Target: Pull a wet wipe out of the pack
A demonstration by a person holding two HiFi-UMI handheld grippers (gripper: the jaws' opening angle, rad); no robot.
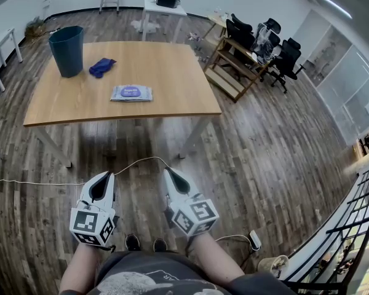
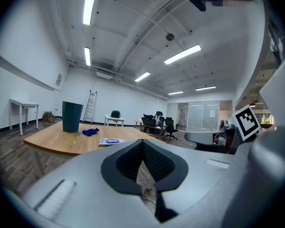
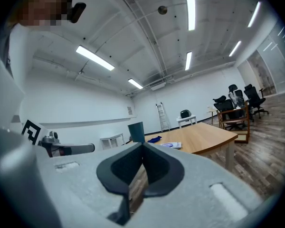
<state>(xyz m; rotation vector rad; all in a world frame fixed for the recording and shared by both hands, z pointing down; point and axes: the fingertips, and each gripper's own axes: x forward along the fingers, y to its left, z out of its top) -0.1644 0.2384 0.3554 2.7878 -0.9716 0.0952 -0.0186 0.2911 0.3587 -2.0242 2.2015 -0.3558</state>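
Two grippers, both empty. Left gripper (image 1: 104, 176): fingers (image 2: 159, 164) pressed pad to pad, nothing between them. Right gripper (image 1: 170, 173): same, fingers closed on each other, nothing held. Both are held about level in front of the person's waist, over the wood floor (image 1: 246, 152), well short of the worktop (image 1: 172, 72).

Wet wipe pack (image 1: 131, 93) lies flat on the worktop at 12 o'clock from the grippers, near the middle of the top and a little toward its near edge, well apart from both. Purple oval label (image 1: 131, 91) sits at the centre of its upper face. It is too small here to tell whether that flap is sealed or lifted, and no wipe shows sticking out. Dark bin (image 1: 67, 51) stands at 10 o'clock from the pack. Blue cloth (image 1: 102, 67) lies nearer, between 10 and 11 o'clock. Neither touches the pack.

Handling, judged:
- Pack looks like a soft film pouch: light and smooth, likely to slide or lift off the wood when a wipe is drawn.
- One gripper probably has to pin it flat at a short end, clear of the label.
- The wipe should be thin, damp and limp, and should cling to the next sheet.
- Flap edge is the first place to take hold. After that, pinch the fold beneath it firmly and draw upward slowly.
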